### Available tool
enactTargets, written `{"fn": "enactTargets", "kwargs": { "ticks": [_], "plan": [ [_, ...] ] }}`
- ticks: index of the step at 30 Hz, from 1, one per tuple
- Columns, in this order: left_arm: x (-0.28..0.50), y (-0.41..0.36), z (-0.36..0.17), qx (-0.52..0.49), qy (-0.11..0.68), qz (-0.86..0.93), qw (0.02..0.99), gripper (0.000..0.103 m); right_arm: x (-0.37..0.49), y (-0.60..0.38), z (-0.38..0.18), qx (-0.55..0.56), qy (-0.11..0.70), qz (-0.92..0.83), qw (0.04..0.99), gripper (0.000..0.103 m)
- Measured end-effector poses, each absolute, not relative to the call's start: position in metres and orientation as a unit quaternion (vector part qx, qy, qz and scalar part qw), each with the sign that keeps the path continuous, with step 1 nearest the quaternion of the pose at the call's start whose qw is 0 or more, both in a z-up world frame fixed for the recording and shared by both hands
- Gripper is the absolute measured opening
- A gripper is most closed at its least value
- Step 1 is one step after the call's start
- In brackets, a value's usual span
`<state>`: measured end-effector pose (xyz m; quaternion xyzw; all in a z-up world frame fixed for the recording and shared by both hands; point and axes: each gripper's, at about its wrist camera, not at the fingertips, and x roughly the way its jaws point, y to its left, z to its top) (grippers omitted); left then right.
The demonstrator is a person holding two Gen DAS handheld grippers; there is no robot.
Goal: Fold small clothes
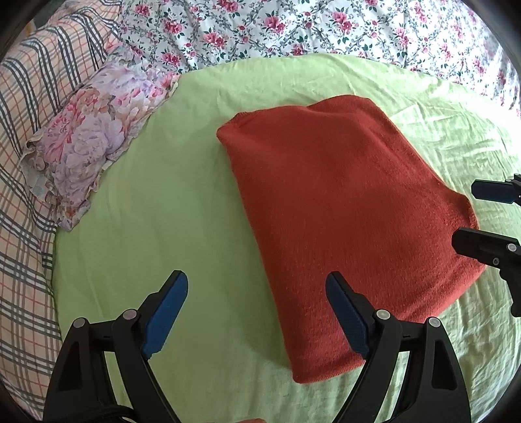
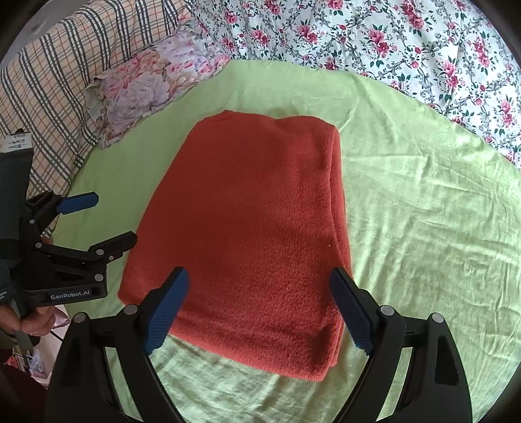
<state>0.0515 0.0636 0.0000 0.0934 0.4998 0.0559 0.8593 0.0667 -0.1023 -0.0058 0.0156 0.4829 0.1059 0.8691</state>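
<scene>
Garment: a rust-red knit garment (image 1: pixel 342 221) lies folded into a thick, roughly rectangular stack on the bed; in the right wrist view (image 2: pixel 247 234) it fills the centre of the frame, with layered folded edges showing along its right side and lower right corner.
Bed: a light green sheet (image 1: pixel 169 201) covers it, wrinkled at the right of the frame in the right wrist view (image 2: pixel 423 227).
Left gripper: the left gripper (image 1: pixel 257 312) sits at the bottom of its own view with jaws spread wide and nothing between them; the left blue pad is over bare sheet, the right pad over the garment's lower edge. From the right wrist view it shows at the left edge of the frame (image 2: pixel 114 221), beside the garment and apart from it, gripped by the person's hand (image 2: pixel 32 320).
Right gripper: the right gripper (image 2: pixel 260 312) hangs over the near end of the garment, jaws wide apart and holding nothing; whether the pads touch the knit cannot be told. In the left wrist view its tips (image 1: pixel 465 214) enter from the right edge.
Pillow: a floral pillow (image 1: pixel 94 136) lies in the upper left of the frame, at the sheet's edge.
Plaid bedding: plaid fabric (image 1: pixel 29 130) runs down the left edge.
Floral cover: a white rose-print cover (image 1: pixel 293 29) spans the top.
</scene>
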Motion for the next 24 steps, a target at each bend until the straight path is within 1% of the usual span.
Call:
{"fn": "enactTargets", "kwargs": {
  "ticks": [24],
  "plan": [
    [0.055, 0.060, -0.005, 0.085, 0.502, 0.058, 0.859, 0.087, 0.079, -0.103, -0.013, 0.028, 0.492, 0.112, 0.863, 0.088]
  ]
}}
